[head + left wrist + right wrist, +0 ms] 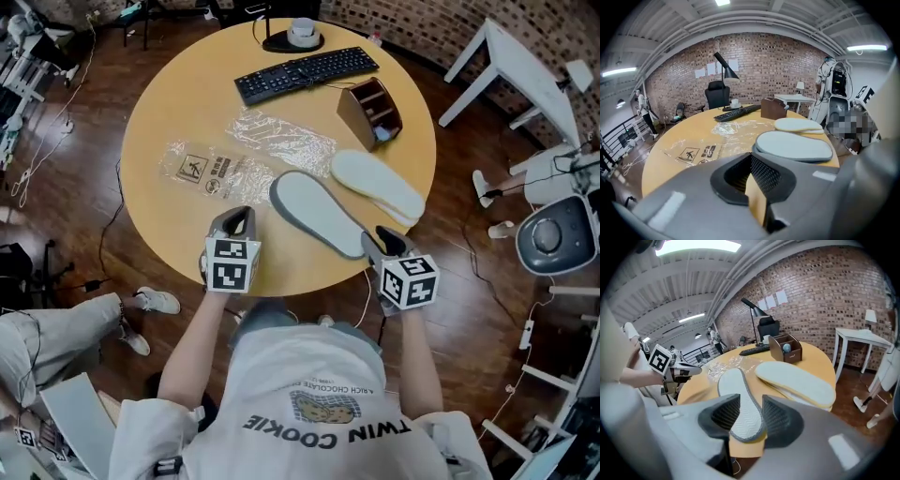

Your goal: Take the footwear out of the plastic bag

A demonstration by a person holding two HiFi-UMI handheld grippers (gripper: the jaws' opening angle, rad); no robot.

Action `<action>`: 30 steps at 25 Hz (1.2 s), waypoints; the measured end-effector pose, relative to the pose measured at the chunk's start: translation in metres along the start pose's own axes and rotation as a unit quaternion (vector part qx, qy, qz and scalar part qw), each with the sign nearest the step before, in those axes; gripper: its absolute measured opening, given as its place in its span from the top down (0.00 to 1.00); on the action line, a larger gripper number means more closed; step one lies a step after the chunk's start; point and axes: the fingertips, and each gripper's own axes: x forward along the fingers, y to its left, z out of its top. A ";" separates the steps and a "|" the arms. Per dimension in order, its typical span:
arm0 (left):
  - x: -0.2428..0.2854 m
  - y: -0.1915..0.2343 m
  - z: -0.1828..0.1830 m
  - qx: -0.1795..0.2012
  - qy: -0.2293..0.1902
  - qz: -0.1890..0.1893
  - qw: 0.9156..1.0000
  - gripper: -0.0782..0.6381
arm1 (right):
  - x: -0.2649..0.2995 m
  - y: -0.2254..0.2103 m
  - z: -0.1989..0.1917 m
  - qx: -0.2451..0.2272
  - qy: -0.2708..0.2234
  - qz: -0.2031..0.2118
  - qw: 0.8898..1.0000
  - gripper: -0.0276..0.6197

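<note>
Two slippers lie sole up on the round table [178,103], both outside the bags. The grey-edged slipper [314,211] [794,145] [738,399] is the nearer one. The cream slipper [377,183] [797,125] [794,380] lies just beyond it. A flat plastic bag [211,171] [693,152] with a printed warning lies to their left. A second crumpled bag [281,136] lies behind it. My left gripper [234,223] [750,176] hovers at the table's near edge, shut and holding nothing. My right gripper [386,242] [750,416] is open at the grey slipper's near end, pads off it.
A black keyboard [307,72], a lamp base [292,39] and a wooden desk organiser [370,112] stand at the table's far side. A white side table [525,75] and a chair [558,234] are to the right. A seated person's leg [56,328] is at the left.
</note>
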 end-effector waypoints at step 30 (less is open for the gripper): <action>-0.217 -0.194 -0.054 -0.087 -0.098 0.090 0.987 0.88 | -0.140 0.178 -0.059 -0.163 -0.072 0.199 0.964 0.88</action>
